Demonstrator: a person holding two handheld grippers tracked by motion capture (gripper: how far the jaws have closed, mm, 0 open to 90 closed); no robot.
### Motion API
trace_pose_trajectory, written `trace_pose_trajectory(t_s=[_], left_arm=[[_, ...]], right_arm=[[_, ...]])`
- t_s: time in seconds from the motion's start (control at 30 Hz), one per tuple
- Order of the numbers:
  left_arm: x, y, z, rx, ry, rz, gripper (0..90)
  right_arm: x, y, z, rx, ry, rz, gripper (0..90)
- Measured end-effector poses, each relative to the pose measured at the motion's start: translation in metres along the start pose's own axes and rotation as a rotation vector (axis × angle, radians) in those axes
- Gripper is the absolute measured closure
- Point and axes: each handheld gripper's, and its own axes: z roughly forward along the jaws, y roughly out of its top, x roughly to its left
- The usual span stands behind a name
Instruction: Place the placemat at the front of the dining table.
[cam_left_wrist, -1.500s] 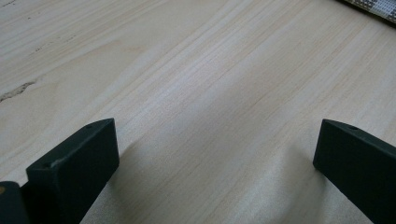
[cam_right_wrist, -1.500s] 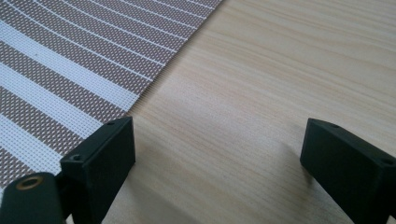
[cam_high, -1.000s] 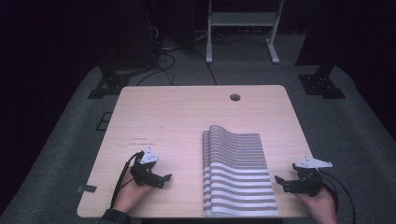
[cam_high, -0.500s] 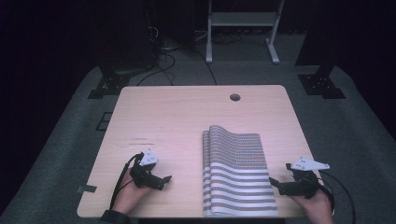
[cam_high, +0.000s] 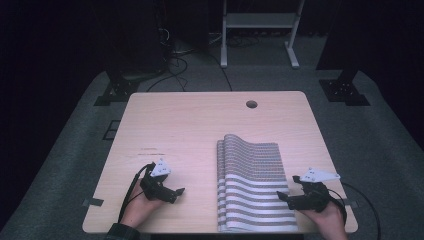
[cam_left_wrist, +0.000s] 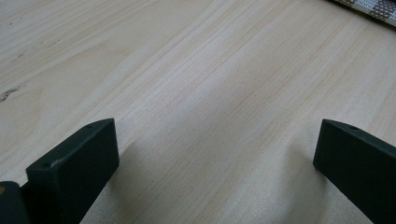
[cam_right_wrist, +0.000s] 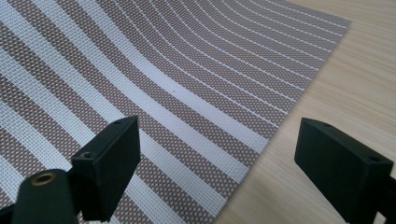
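While both grippers gape, right gripper (cam_high: 286, 198) straddles striped mat (cam_high: 252, 175) edge; left gripper (cam_high: 176, 192) w/ nothing.

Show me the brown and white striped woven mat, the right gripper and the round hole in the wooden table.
brown and white striped woven mat (cam_high: 252, 187), high view, middle of its striped top.
right gripper (cam_high: 283, 197), high view, between its jaw tips.
round hole (cam_high: 251, 104), high view, its centre.

I see the table (cam_high: 200, 130) evenly lit against a near-black room; close views are sharp, with soft jaw shadows.
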Motion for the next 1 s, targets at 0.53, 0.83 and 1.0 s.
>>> trace_pose_trajectory(t_s=[0.53, 0.83, 1.0], left_arm=[[-0.002, -0.001, -0.002, 0.001, -0.004, 0.007, 0.0], [-0.002, -0.002, -0.002, 0.0, -0.01, 0.009, 0.0], [-0.002, -0.002, -0.002, 0.0, -0.013, 0.014, 0.0]], right_arm=[[0.022, 0.003, 0.025, 0.097, 0.092, -0.101, 11.7], [0.027, -0.001, 0.026, 0.092, 0.062, -0.144, 12.9], [0.029, 0.001, 0.026, 0.105, 0.053, -0.141, 15.8]])
